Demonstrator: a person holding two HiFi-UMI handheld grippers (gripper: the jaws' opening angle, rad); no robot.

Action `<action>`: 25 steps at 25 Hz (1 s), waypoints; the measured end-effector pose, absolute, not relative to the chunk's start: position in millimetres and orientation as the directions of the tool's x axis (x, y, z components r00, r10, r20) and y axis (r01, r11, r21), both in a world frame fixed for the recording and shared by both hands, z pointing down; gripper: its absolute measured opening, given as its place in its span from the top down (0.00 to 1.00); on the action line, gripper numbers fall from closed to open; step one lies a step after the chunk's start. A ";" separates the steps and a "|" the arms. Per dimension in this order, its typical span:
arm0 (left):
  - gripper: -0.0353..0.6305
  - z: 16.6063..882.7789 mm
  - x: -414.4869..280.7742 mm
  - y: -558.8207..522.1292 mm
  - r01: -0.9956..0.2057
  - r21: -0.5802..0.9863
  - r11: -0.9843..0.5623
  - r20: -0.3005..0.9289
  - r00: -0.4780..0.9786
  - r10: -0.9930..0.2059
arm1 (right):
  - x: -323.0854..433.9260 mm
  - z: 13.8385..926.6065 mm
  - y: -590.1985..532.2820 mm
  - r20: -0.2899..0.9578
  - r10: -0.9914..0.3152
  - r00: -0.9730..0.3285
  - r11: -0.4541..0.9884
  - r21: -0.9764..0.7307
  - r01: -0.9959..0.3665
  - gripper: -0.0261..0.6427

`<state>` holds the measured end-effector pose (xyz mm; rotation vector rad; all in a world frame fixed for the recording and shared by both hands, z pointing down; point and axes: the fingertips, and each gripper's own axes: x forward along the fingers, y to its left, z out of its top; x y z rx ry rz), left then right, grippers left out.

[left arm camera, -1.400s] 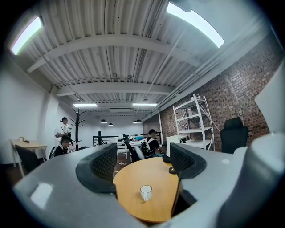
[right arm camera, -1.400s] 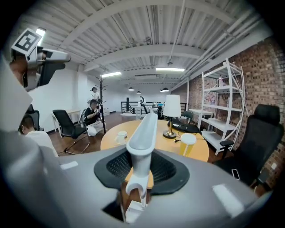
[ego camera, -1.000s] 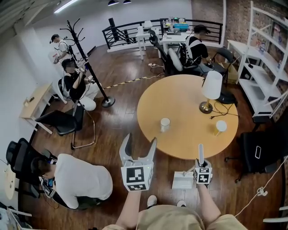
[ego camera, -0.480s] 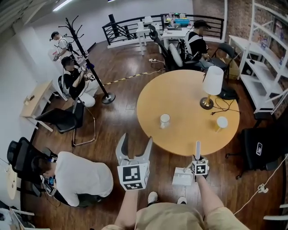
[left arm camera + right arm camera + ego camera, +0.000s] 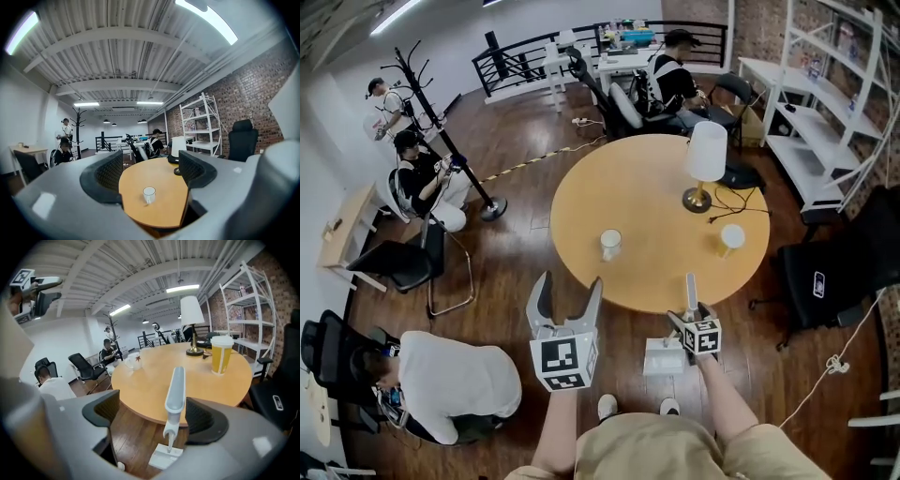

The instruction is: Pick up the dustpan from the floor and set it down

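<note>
The left claw (image 5: 151,169) is held level, its jaws spread wide with nothing between them, aimed over the near edge of the round table (image 5: 647,197). A white cup (image 5: 610,244) stands close to the table's near-left edge. Further right, a lamp (image 5: 705,164) with a white shade stands toward the far-right edge, and a yellow cup (image 5: 732,237) stands by the right edge. The white dustpan (image 5: 662,357) sits on the wooden floor (image 5: 516,262) just off the table's near edge, its handle upright. The right claw (image 5: 152,414) tilts downward. Its jaws have just been opening and stand spread, with the handle between them, close by the right pad and not pinched.
</note>
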<state>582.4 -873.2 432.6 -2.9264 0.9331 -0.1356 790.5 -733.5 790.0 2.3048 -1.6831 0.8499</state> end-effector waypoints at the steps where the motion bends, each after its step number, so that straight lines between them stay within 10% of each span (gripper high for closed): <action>1: 0.42 432.7 586.5 -871.9 -0.566 -0.086 -0.820 0.063 0.819 -0.571 | 788.7 774.6 -733.2 0.501 -0.840 0.210 -0.340 -0.184 -0.922 0.33; 12: 0.42 424.2 614.0 -852.0 -0.493 -0.054 -0.869 0.023 0.869 -0.494 | 756.0 522.8 -739.5 0.018 -0.968 0.250 -0.250 -0.009 -0.968 0.33; 25: 0.43 403.3 610.5 -837.4 -0.482 -0.056 -0.875 -0.045 0.876 -0.480 | 744.3 429.3 -714.2 -0.121 -0.942 0.312 -0.319 0.041 -0.947 0.35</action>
